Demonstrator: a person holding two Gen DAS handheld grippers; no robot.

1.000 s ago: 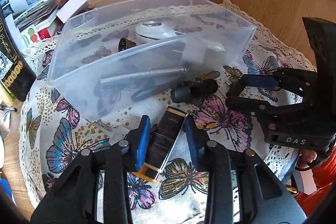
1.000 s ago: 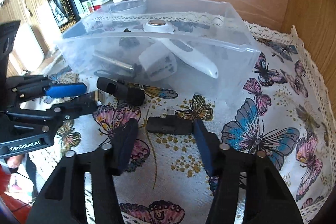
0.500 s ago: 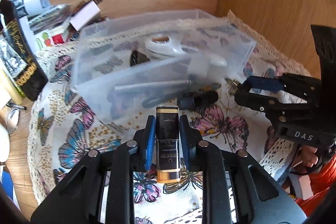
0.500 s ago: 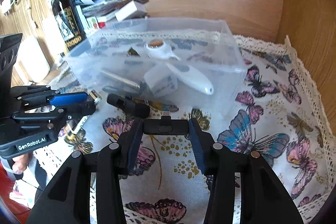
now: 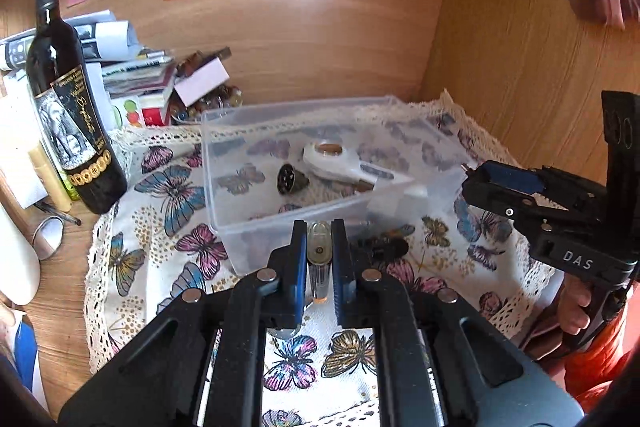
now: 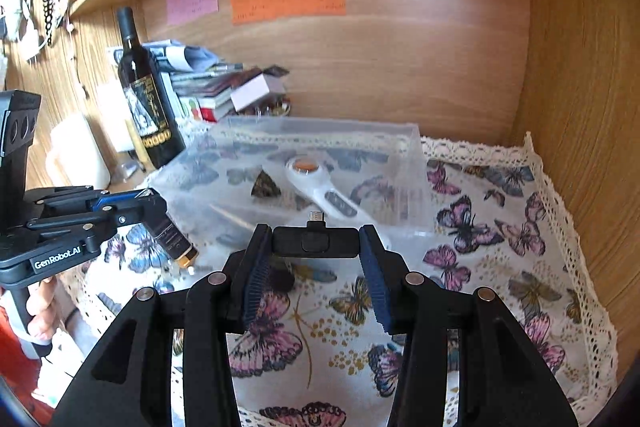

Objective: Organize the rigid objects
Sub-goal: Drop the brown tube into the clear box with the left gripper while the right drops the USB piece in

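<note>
Between the jaws of the left gripper [image 5: 319, 259] a slim dark lighter [image 5: 319, 257] with an amber base is clamped across its narrow sides, held end-on and clear of the butterfly cloth [image 5: 168, 195]; it is judged light, stiff and rather smooth, so a grip on the flat sides near mid-length is thought safest against slipping. The jaws of the right gripper [image 6: 315, 259] are closed on the two ends of a small black adapter [image 6: 315, 242], its plug [image 6: 316, 215] pointing forward; this piece too is judged light and rigid, though the protruding plug could be bent if it were knocked on a rim. Just ahead of both sets of jaws the near wall of the clear plastic bin [image 5: 224, 195] is met, and it must be cleared from above before anything is released. Inside, beyond that wall, a white handled device [image 6: 316, 183] and a small dark cone-shaped part [image 5: 290, 179] are lying, with open floor left on the bin's left half. Farther off, a wine bottle [image 5: 68, 107] and stacked papers [image 5: 132, 67] crowd the left, and wooden panels [image 6: 400, 39] close the back and right.
</note>
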